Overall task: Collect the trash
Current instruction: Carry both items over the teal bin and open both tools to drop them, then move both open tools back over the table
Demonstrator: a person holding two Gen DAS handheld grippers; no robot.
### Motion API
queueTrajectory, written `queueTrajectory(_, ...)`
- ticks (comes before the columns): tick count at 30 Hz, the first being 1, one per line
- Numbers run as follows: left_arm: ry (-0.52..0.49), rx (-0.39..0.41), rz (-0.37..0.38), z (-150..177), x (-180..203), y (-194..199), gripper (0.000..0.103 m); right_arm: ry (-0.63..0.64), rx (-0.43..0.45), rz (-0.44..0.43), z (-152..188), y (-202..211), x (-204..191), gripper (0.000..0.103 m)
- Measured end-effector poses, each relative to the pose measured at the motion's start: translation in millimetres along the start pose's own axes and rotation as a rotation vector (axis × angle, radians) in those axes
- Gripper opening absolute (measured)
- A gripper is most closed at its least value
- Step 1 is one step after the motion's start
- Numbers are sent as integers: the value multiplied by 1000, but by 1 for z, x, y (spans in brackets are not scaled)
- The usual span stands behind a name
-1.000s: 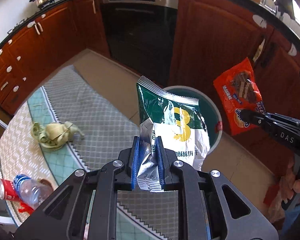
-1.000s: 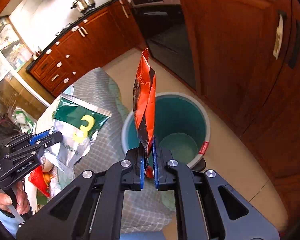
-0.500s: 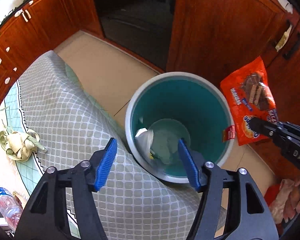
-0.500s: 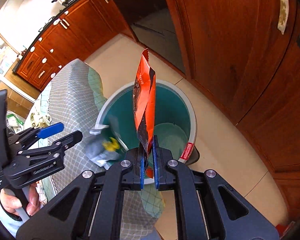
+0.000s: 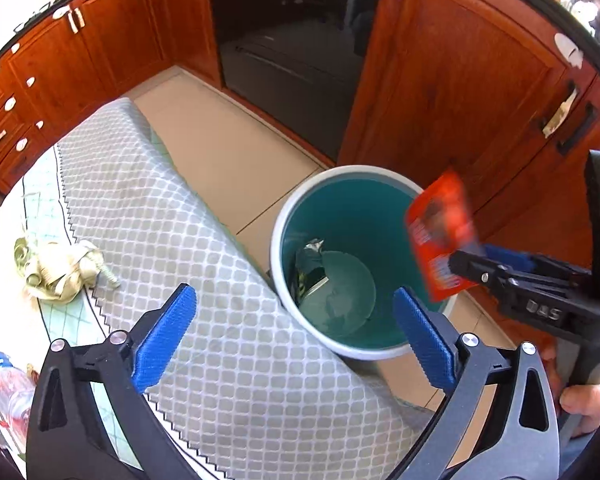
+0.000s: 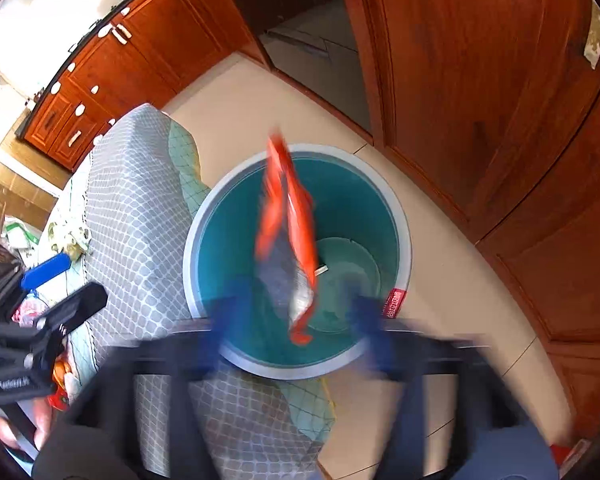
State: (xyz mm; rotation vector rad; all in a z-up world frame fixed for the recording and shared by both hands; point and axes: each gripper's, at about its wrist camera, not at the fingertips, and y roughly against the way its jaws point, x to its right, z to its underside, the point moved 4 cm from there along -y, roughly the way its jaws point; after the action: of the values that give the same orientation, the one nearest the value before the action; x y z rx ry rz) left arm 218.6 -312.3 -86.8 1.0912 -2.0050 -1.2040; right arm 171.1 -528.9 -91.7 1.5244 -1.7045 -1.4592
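The left gripper (image 5: 294,330) stands spread wide and empty at the tabletop's near corner above the teal bin (image 5: 284,216), with a green wrapper (image 5: 309,266) already lying at the bin's bottom. The right gripper (image 6: 294,320) has its blue pads parted, and the orange snack bag (image 6: 290,232) hangs blurred between them over the bin's mouth, apparently let go. It looks feather-light, crinkly and slick, so pinch such film by a flat sealed edge.
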Motion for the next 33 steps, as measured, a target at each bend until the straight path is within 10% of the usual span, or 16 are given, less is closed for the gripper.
queueTrajectory(14, 38, 16, -3, 34, -30, 44, 99, 9, 4, 50, 21, 18, -29, 87)
queueTrajectory(33, 144, 85, -131, 150, -143, 141, 99, 236, -19, -33, 95, 41, -169, 87)
